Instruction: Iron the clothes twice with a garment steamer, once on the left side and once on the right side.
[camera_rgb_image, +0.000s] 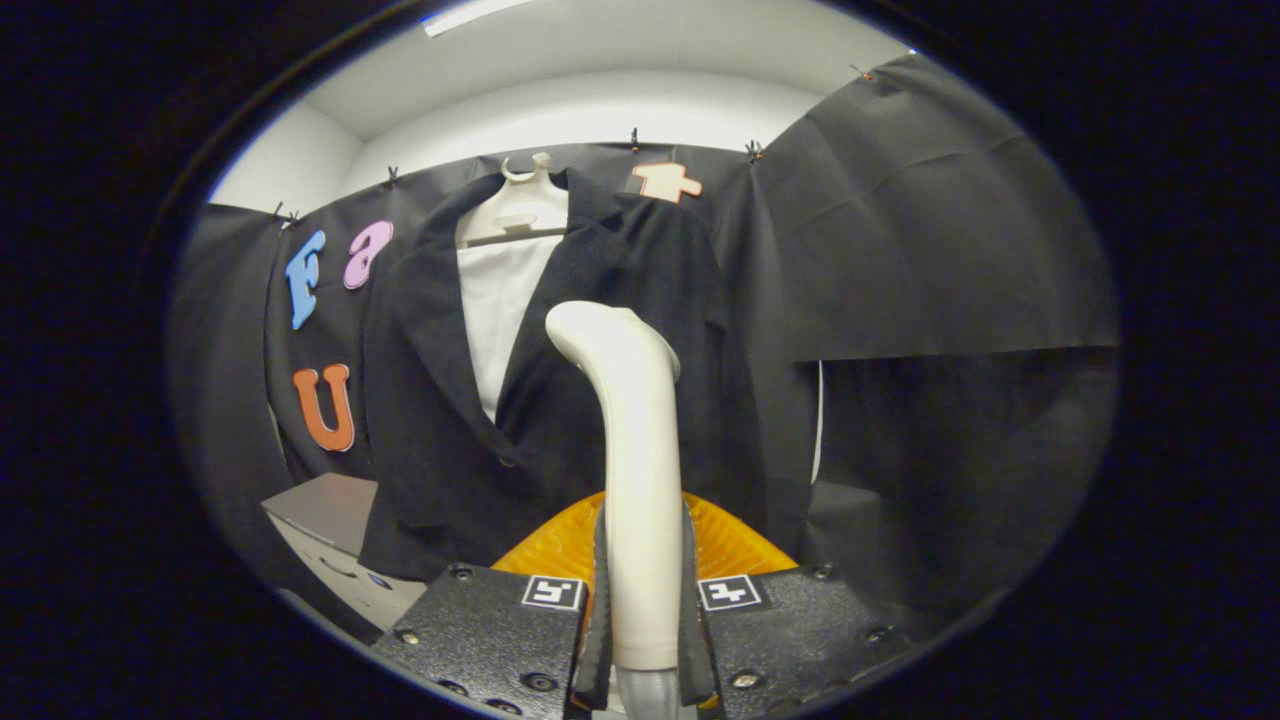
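Observation:
A cream garment steamer (628, 420) stands upright between my fingers, its curved head level with the jacket's chest. My gripper (642, 600) is shut on the steamer's handle, both black fingers (600, 600) pressed against its sides. Beyond it a dark blazer (590, 330) hangs over a white shirt (497, 310) on a white hanger (518, 205) against the black cloth wall. The steamer head is in front of the jacket's right half; I cannot tell if it touches the cloth. Behind the handle sits an orange ribbed base (560, 540).
A grey box or cabinet (325, 510) stands low to the left of the jacket's hem. Black cloth (930, 230) hangs to the right, with a darker recess under it. White wall and ceiling show above the cloth.

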